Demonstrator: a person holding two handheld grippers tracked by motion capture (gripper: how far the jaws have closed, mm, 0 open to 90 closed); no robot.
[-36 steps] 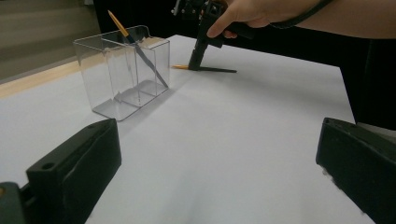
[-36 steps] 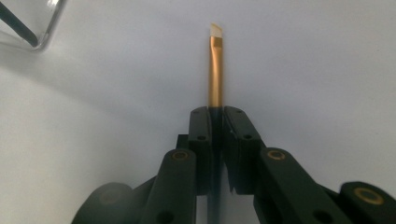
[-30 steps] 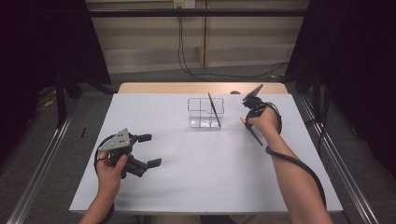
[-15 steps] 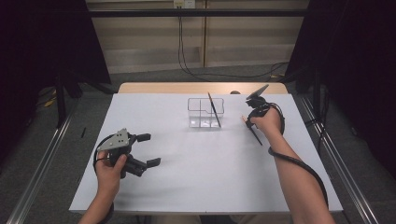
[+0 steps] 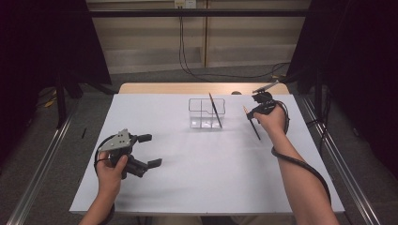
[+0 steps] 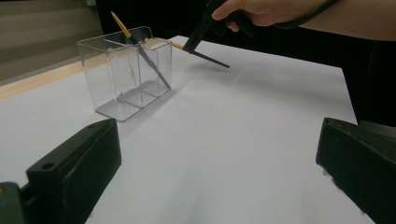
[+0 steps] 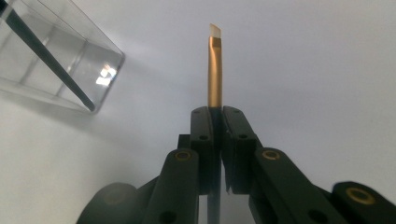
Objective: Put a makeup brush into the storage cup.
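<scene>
Little has changed over the last second. The right tongs (image 5: 254, 111), right of centre in the upper half of the high view, have drifted only slightly, from a spot close beside the clear organizer (image 5: 206, 112) a touch further to the right, and the brush they carry has kept about the same slant. The left tongs (image 5: 148, 150) have stayed put at the lower left.

The right tongs are clamped tight on a makeup brush (image 7: 215, 65). In the right gripper view its gold ferrule and pale angled tip rise straight out from between the closed pads, and in the high view the dark handle slants down toward the white tabletop (image 5: 197, 187) below the hand. The left tongs stand wide open with nothing between them, their two black pads far apart at the bottom corners of the left gripper view.

My reading is that the brush is lifted and held, but not yet on its way into the organizer; the carry across and the drop into a compartment remain.

Counted:
- two brushes: one in the right tongs, and a second brush (image 5: 215, 110) already leaning in the organizer near its right end;
- one organizer with several compartments, at the upper centre of the tabletop;
- two tongs.
</scene>
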